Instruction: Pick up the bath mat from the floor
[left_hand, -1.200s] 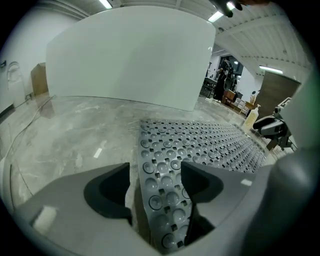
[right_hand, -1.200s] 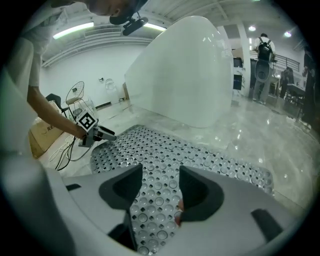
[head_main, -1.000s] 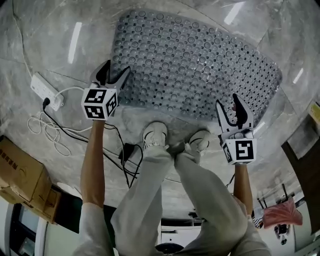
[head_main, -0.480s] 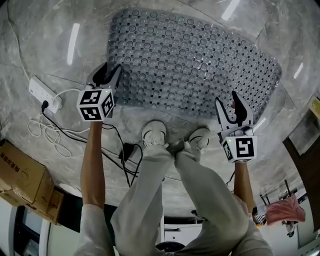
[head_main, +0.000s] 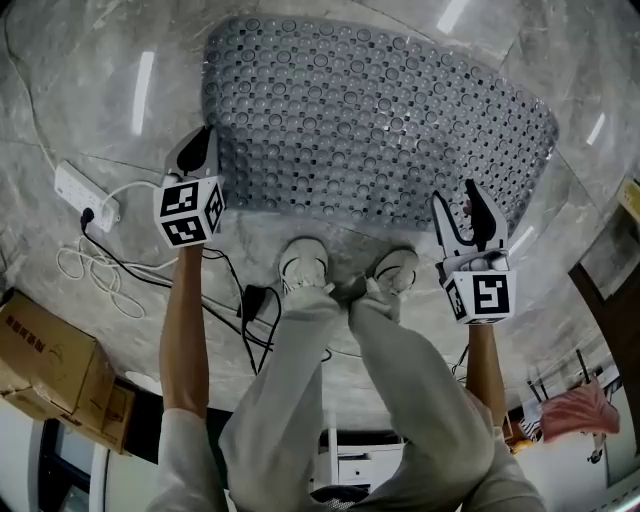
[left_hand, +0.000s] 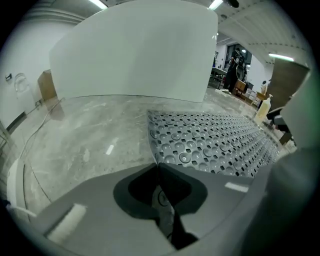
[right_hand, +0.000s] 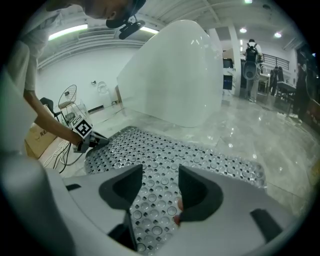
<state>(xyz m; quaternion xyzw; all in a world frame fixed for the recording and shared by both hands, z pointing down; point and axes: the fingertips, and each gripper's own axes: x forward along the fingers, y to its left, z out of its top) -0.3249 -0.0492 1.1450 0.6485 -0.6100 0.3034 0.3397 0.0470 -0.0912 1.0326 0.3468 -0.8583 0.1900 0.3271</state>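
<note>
The grey bath mat (head_main: 380, 110), covered in round bubbles and holes, lies flat on the marble floor ahead of the person's shoes (head_main: 305, 265). My left gripper (head_main: 197, 150) is at the mat's near left corner. In the left gripper view its jaws (left_hand: 159, 167) have just been closing and now meet on that corner of the mat (left_hand: 210, 140), a sliver of it between the pads. My right gripper (head_main: 457, 205) hovers over the mat's near right part, jaws apart. The right gripper view shows the mat (right_hand: 165, 160) through that gap (right_hand: 160, 190), untouched, and the left gripper (right_hand: 92, 141) far across.
A white power strip (head_main: 85, 192) and loose cables (head_main: 110, 265) lie on the floor left of the left arm. Cardboard boxes (head_main: 50, 360) stand at the lower left. A large white rounded body (right_hand: 175, 75) rises beyond the mat. Pink cloth (head_main: 575, 410) hangs at lower right.
The left gripper's jaws went from wide open to shut at the mat's left corner. The right gripper has kept its place and stayed open.
</note>
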